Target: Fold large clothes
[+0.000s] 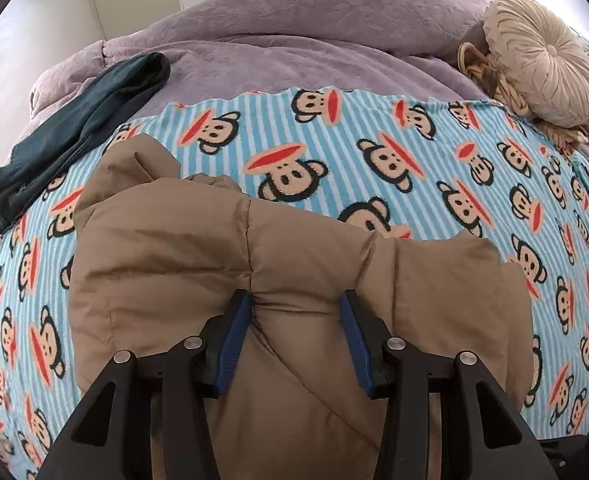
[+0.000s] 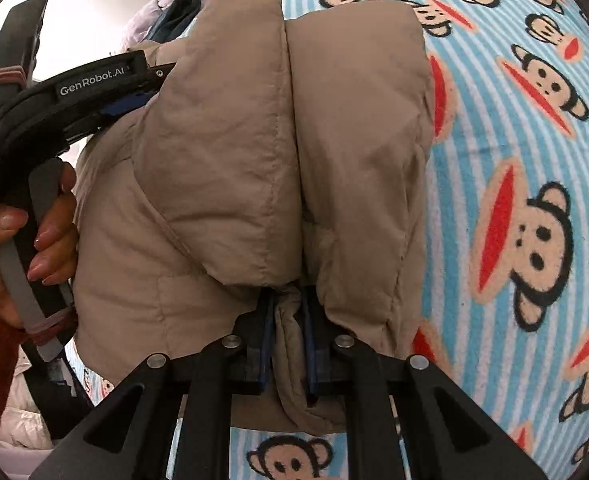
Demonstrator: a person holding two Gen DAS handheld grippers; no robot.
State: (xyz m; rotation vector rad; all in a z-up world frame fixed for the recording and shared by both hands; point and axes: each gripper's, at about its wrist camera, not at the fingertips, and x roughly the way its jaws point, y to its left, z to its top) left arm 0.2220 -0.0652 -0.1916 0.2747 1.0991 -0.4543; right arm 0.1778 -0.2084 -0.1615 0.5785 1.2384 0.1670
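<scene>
Left wrist view: the left gripper (image 1: 296,300) pinches a thick fold of the tan padded jacket (image 1: 198,248) over the monkey-print blanket (image 1: 374,152); the right gripper (image 2: 288,300) clamps another jacket fold.

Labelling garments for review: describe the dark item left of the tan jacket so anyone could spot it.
On the purple bedspread, find the striped monkey-print blanket. At its far left edge lies a dark teal garment, bunched lengthwise. Unlike the puffy tan jacket, it is thin, dark and ungripped.

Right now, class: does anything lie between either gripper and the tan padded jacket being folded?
No. The right gripper is clamped on a fold of the tan padded jacket; the left gripper presses a thicker bunch of it. The monkey-print blanket lies beneath.
</scene>
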